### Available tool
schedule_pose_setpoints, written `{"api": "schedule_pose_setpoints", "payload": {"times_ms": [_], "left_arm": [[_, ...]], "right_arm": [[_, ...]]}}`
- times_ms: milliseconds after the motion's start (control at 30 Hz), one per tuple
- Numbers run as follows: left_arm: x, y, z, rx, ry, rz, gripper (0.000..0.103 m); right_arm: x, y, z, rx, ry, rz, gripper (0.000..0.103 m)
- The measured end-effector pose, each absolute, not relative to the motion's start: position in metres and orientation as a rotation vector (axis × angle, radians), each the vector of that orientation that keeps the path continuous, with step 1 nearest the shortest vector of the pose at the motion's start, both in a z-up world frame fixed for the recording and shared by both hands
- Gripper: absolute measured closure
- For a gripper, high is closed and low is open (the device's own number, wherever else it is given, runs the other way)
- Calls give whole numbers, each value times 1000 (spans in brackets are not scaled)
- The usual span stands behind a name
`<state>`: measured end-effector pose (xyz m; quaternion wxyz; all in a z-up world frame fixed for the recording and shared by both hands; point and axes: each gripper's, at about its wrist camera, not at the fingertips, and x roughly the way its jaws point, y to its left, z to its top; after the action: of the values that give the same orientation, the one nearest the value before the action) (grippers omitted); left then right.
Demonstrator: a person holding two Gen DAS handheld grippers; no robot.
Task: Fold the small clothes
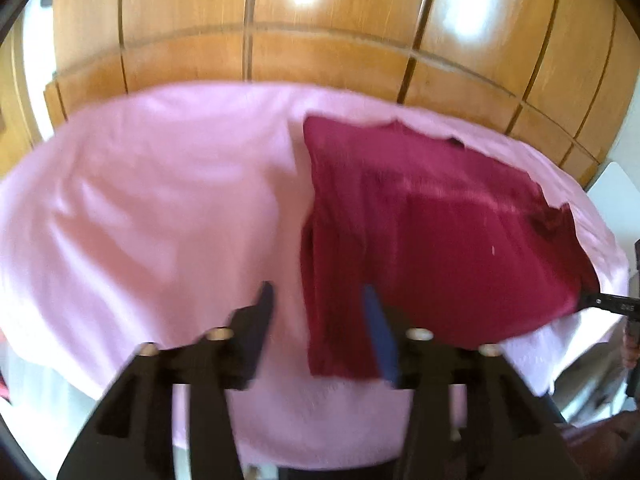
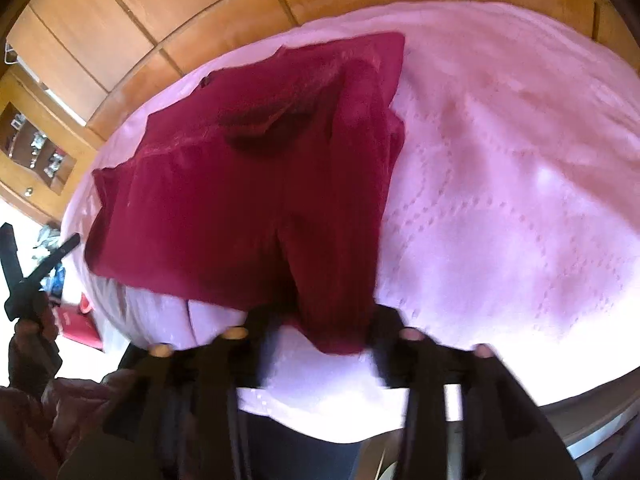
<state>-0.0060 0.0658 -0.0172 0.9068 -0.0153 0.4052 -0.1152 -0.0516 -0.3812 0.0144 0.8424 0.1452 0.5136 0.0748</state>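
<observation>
The left gripper [image 1: 318, 312] hangs with its jaws about half open over the near left edge of the dark red knit garment [image 1: 432, 232], gripping nothing. The garment lies partly folded on a pale pink textured cloth [image 1: 160, 208]. The right gripper [image 2: 316, 332] stands about half open too, the garment's near fold lying loose between its fingers.

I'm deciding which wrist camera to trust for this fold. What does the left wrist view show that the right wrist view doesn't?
Left wrist only: the left gripper open over the pink blanket, one blue-padded finger at the garment's edge, and tall wooden wardrobe doors.

Right wrist only: the right gripper around the garment's near corner, and a wooden shelf unit with small items.

Both: the dark red garment lying partly folded on the blanket.
</observation>
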Motion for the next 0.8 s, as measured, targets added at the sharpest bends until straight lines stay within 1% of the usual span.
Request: {"api": "schedule_pose_setpoints", "payload": {"times_ms": [67, 167, 333, 800], "left_arm": [[-3, 64, -11, 4, 807, -215, 51], [2, 63, -10, 25, 794, -188, 51], [3, 57, -11, 41, 794, -178, 51], [19, 50, -24, 59, 832, -165, 51]], "right_arm": [[-52, -382, 21, 293, 1061, 150, 53], [-48, -386, 29, 268, 1026, 119, 48], [-37, -390, 40, 246, 971, 81, 46], [-5, -385, 42, 214, 940, 61, 46]]}}
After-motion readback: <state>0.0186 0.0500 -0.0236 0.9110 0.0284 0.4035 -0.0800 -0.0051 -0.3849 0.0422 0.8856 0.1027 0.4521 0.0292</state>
